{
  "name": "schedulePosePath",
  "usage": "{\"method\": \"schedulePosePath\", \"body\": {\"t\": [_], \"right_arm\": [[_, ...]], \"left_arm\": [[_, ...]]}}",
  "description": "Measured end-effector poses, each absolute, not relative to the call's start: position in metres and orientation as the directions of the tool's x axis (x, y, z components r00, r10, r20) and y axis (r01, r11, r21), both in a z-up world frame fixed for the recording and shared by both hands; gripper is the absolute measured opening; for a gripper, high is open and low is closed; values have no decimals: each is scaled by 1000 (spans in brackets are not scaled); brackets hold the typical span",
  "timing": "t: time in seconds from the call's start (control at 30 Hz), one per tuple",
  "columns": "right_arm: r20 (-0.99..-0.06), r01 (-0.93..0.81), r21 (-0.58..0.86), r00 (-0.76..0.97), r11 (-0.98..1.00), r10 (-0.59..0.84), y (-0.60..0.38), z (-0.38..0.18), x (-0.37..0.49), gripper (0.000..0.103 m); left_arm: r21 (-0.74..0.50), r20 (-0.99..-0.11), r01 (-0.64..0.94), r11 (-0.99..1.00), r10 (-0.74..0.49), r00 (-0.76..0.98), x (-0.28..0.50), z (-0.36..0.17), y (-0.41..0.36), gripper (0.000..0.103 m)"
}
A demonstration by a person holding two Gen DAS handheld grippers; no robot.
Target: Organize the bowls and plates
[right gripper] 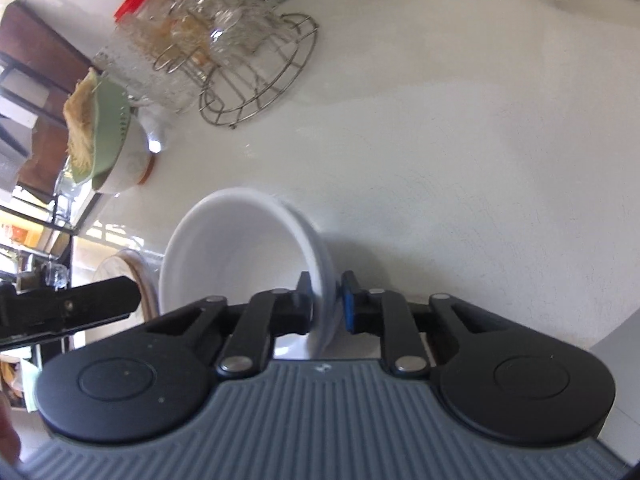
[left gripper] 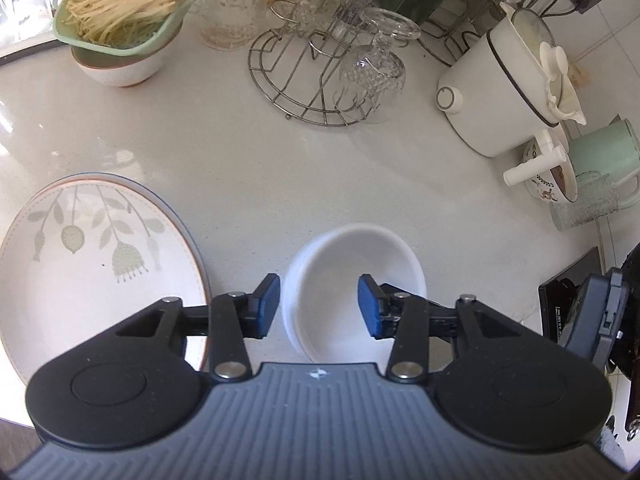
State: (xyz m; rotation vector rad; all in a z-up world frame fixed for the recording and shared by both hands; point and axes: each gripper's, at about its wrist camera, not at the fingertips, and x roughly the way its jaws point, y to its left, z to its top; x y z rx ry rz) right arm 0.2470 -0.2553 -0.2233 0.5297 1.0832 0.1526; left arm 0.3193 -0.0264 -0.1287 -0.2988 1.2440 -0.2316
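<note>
A plain white bowl [left gripper: 352, 256] stands on the white counter, just right of a large plate [left gripper: 80, 280] printed with pale leaves. My left gripper [left gripper: 318, 306] is open. One blue pad is outside the bowl's left wall and the other is inside the bowl, and neither presses on it. In the right wrist view the white bowl [right gripper: 232, 240] is tilted, its mouth turned to the left. My right gripper [right gripper: 326, 300] is shut on its right rim. The right gripper's body [left gripper: 592, 320] shows at the right edge of the left wrist view. The plate's edge [right gripper: 132, 268] peeks out behind the bowl.
At the back stand a wire rack with upturned glasses [left gripper: 320, 72], a green colander of noodles [left gripper: 120, 12] on a bowl, and a textured glass jug [left gripper: 232, 12]. To the right are a white lidded pot [left gripper: 500, 92], a green mug [left gripper: 600, 148] and a black panel [left gripper: 560, 304].
</note>
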Motion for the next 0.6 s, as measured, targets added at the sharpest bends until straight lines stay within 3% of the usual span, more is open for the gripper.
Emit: {"method": "schedulePosePath", "body": {"t": [0.3, 0.6], "right_arm": [[-803, 215, 467, 509, 858, 310, -289, -221, 234, 12], [-802, 256, 462, 529, 849, 277, -318, -224, 219, 12]], "left_arm": [[-350, -899, 100, 931, -364, 244, 328, -145, -66, 60], [-390, -902, 121, 913, -405, 147, 338, -178, -104, 60]]}}
